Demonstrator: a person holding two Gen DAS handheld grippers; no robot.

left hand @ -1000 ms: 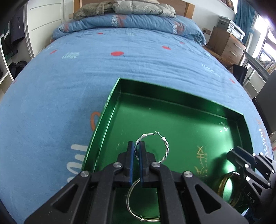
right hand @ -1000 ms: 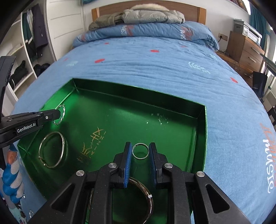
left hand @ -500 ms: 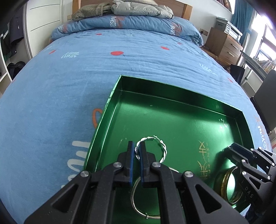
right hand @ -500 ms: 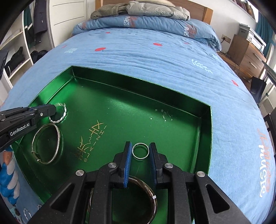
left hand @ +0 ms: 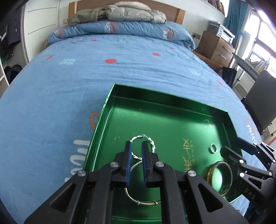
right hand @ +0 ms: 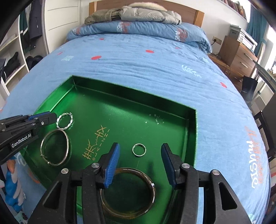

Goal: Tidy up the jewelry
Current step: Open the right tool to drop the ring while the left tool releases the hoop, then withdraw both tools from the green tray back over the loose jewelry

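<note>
While both tongs open, left tongs (left hand: 136, 145) straddling twisted ring (left hand: 144, 140) — contact unclear, right tongs (right hand: 140, 151) clear of small ring (right hand: 139, 149).

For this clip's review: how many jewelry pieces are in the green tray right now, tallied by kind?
Small silver finger ring: 1
Twisted silver rope ring: 1
Thin silver wire bangle: 1
Gold bangle: 1
Total: 4, all lying inside the green metal tray.

My green tray (right hand: 51, 110) lies flat on the bed (right hand: 138, 69), on its blue sheet with red spots and white lettering. At the head of the bed, a folded blue quilt (right hand: 138, 31) lies under a grey padded jacket (right hand: 150, 14).
</note>
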